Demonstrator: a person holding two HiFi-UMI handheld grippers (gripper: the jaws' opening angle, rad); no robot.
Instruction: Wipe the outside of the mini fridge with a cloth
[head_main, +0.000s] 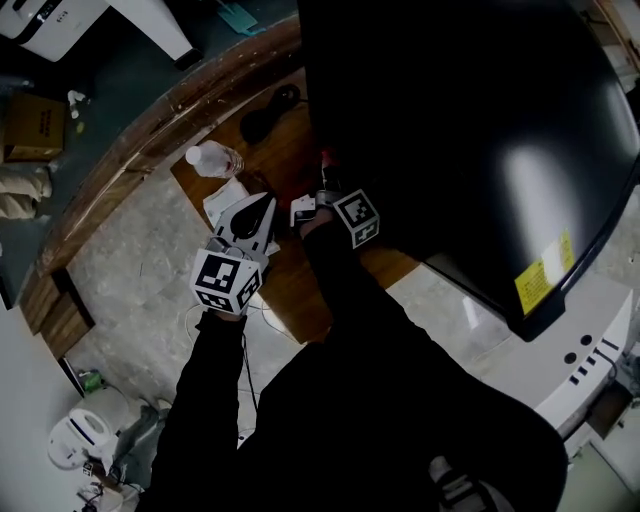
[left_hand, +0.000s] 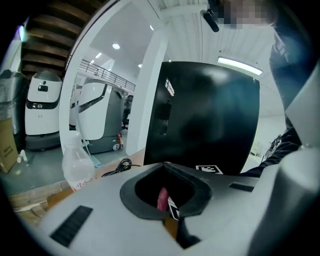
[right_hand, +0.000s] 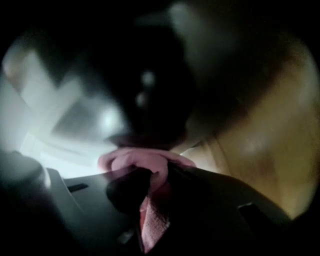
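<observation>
Mini fridge (head_main: 450, 120): black, glossy, stands on the wooden table (head_main: 290, 285) and fills the upper right of the head view. In the left gripper view its dark side rises just beyond the jaws.

Right gripper (head_main: 325, 178): close up against the fridge's lower side, jaws clenched on the pink cloth (right_hand: 150, 167). A fold of cloth bulges out past the tips and the rest hangs down between them.

Left gripper (left_hand: 165, 165): beside the right one and a little back, jaws pressed together with nothing in them.

Plastic bottle (head_main: 212, 158): on the table, left of both grippers.

Black cable (head_main: 268, 112): coiled on the table near the fridge's corner.

Only a pink sliver of the cloth shows in the head view, at the right jaw tips.
</observation>
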